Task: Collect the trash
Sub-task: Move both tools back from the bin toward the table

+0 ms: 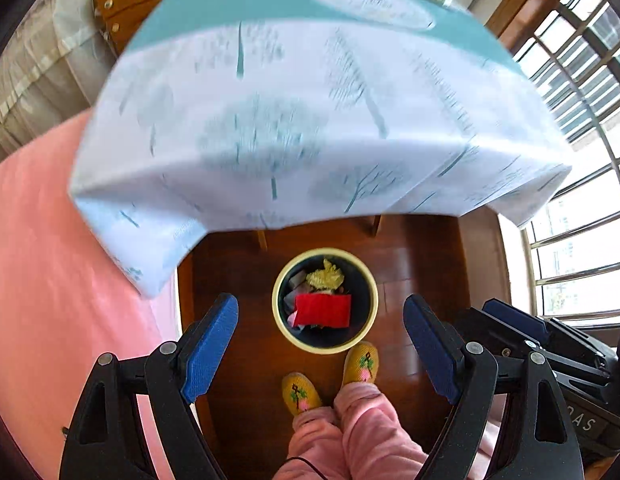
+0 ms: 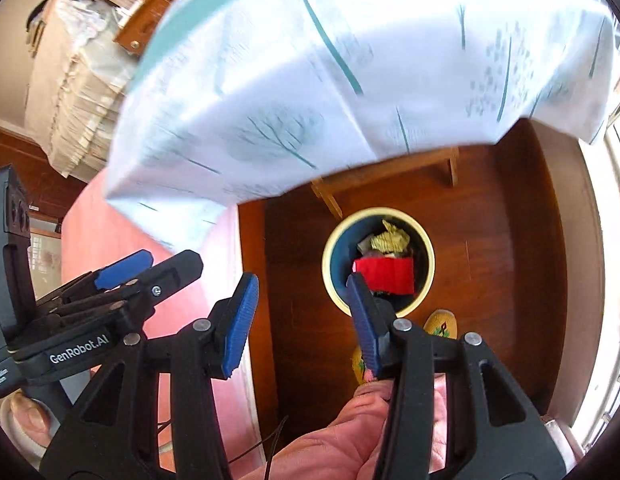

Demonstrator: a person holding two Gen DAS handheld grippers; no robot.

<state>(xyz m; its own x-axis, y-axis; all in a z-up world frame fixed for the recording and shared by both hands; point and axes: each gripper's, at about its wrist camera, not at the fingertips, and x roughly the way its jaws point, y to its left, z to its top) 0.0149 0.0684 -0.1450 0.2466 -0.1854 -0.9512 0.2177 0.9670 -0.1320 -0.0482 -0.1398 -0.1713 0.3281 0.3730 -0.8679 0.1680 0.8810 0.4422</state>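
Left tool (image 1: 320,350) and right tool (image 2: 299,320) both hang spread wide and empty above the floor.

Largest in view, the cloth-covered surface (image 1: 293,112) stands behind the wooden floor (image 1: 422,272). On that floor sits a round bin (image 1: 325,300), just in front of yellow slippers (image 1: 360,362); inside lie red trash (image 1: 322,309) and a crumpled yellow scrap (image 1: 325,276).
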